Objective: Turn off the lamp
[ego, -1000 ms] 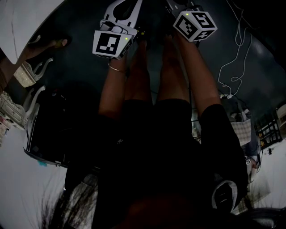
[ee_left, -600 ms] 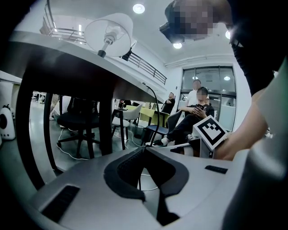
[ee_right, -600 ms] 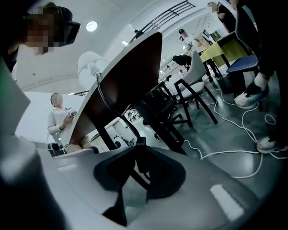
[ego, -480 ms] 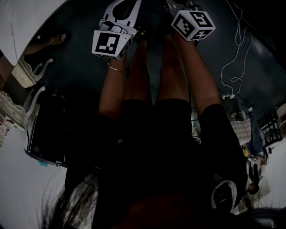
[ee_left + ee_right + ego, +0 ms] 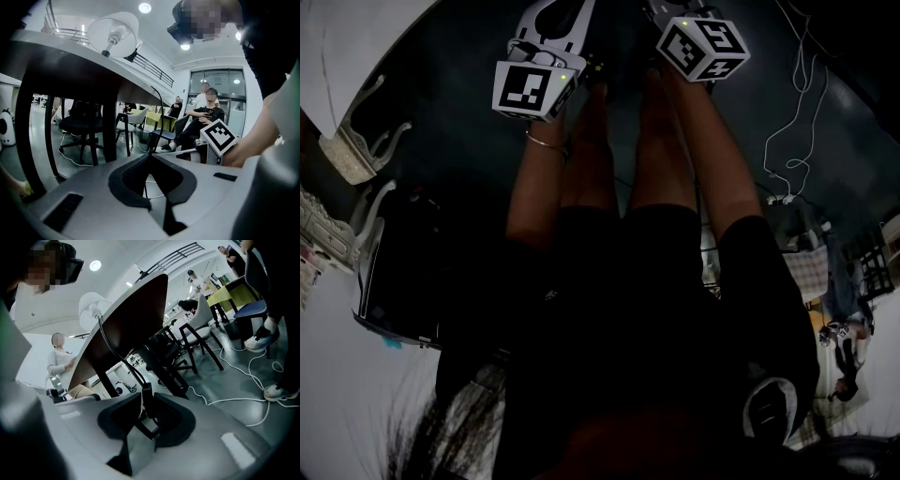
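Nearest: right hand-held gripper (image 5: pixel 146 398), whose jaws were clamped on the inline switch (image 5: pixel 146 391) of the cord (image 5: pixel 112 345). Left hand-held gripper (image 5: pixel 150 157), whose jaws were together, pinching what appeared to be the same thin cord. The switch was judged small, light and rigid, and the cord limp and apt to swing. It was best taken across the switch body, with the cord steadied beside it. Beyond: the cord rose past the dark surface (image 5: pixel 133 315). Farthest: the lamp (image 5: pixel 91 305), white-shaded, stood on the surface, upper left of frame.

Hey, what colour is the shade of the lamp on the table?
The lamp shade is plain white. It shows best in the left gripper view.
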A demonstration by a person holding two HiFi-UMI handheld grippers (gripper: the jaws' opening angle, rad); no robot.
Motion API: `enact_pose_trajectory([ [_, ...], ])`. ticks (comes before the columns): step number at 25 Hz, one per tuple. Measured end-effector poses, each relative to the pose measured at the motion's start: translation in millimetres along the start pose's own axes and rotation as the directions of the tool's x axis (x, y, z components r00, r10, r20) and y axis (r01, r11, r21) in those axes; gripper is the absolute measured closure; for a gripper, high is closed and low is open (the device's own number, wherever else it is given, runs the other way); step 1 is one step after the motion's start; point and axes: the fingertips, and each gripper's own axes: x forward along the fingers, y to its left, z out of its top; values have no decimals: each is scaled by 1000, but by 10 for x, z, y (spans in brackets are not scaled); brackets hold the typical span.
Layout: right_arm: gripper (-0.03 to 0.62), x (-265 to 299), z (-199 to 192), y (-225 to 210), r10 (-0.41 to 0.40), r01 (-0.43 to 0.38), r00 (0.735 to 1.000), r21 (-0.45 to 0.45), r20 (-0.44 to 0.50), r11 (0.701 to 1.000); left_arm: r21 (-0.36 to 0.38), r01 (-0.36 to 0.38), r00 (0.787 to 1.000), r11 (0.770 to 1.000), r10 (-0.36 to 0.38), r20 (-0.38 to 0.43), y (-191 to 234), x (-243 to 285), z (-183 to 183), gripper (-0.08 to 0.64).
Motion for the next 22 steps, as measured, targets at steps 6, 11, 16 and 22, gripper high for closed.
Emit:
enact_pose_trajectory([
  [6,515,-62,80,-46,-19,19,1000,-4,25,1000,-24,2,1000,1000,-2,3,-34,47,-8,552],
  [11,558,-141,245,-81,-34,34,997,15,63,999,-13,5,1000,1000,-5,4,-106,95,100,552],
  [16,591,-223,408,34,-12,10,996,22,89,1000,4,14,1000,1000,-14,8,-157,41,252,552],
  [22,591,-312,537,161,5,-7,995,18,102,1000,16,7,1000,1000,-7,10,-186,2,380,554],
])
